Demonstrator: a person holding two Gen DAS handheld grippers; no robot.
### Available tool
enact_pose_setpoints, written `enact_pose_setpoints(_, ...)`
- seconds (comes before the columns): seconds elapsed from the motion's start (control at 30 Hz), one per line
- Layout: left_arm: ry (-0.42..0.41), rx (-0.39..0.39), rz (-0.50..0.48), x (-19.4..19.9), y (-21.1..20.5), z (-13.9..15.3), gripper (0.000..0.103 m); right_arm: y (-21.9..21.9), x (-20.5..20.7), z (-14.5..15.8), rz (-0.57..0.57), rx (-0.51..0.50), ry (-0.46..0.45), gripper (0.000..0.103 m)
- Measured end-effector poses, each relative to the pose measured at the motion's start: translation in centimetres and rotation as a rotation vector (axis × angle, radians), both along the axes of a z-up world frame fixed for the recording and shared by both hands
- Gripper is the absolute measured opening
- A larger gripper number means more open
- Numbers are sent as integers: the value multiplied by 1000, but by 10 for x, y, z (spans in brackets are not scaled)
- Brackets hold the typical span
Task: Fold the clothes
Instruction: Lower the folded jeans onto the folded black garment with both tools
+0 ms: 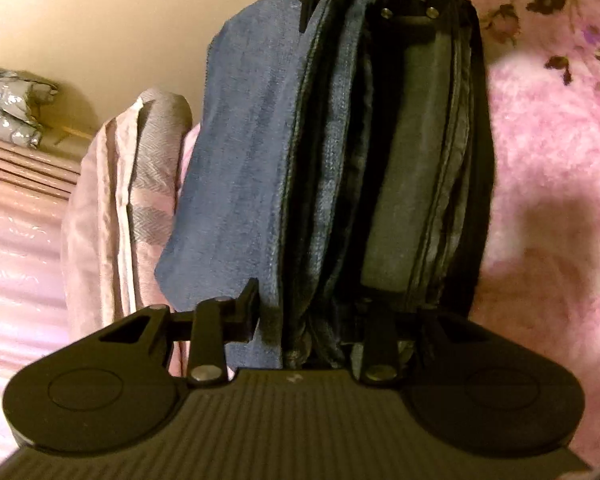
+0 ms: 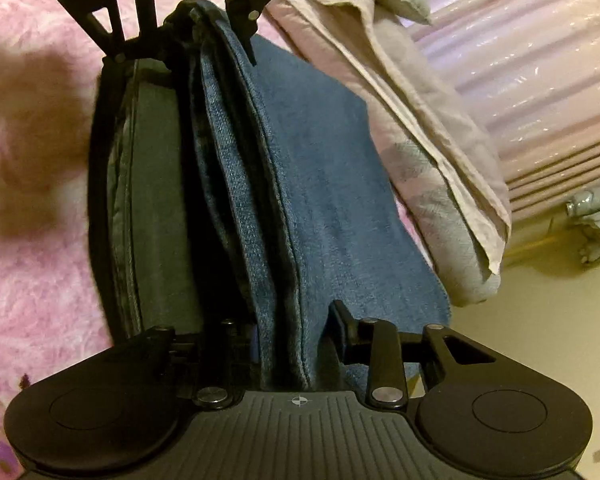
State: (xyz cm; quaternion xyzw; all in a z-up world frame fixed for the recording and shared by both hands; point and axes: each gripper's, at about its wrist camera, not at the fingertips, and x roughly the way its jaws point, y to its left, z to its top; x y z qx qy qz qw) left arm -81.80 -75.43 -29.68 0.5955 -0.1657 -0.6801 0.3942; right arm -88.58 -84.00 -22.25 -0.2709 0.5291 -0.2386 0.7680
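A stack of folded blue denim jeans (image 1: 256,168) hangs between 2 tools, lifted off a fluffy pink bed cover (image 1: 548,168) printed with dark flowers. The left hand-held gripper (image 1: 320,320) is clamped on one end of the bundle, its jaws closed across all the layers; the right hand-held gripper (image 2: 288,332) pinches the opposite end the same way, each tool showing at the top of the other's view. Holding both ends at once looks meant to keep the several layers, from bright blue to a faded grey-blue panel, pressed together so the fold does not spring open while the stack is off the bed. A dark shadow on the cover beside the bundle suggests it is carried clear of the surface, though how far cannot be told. Toward the bed's far edge lies a folded pale pink and grey cloth (image 2: 432,160), possibly a place for finished pieces. Whether the jeans are being lifted for another fold or carried to be set down, these views do not settle.
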Motion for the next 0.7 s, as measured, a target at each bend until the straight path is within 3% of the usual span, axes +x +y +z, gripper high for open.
enact_pose_setpoints(0.17, 0, -17, -1, 9, -10, 20, 27, 3, 11, 5, -9, 11, -27, 32)
enact_pose_setpoints(0.33, 35, -44, 32, -3, 13, 36, 26, 12, 10, 23, -26, -11, -67, 32)
enact_pose_setpoints(0.53, 27, -12, 38, -11, 25, 10, 26, 22, 13, -10, -8, 18, 11, 32)
enact_pose_setpoints(0.7, 9, -21, 29, -10, 31, 2, 26, 28, 17, -11, -28, 3, 7, 32)
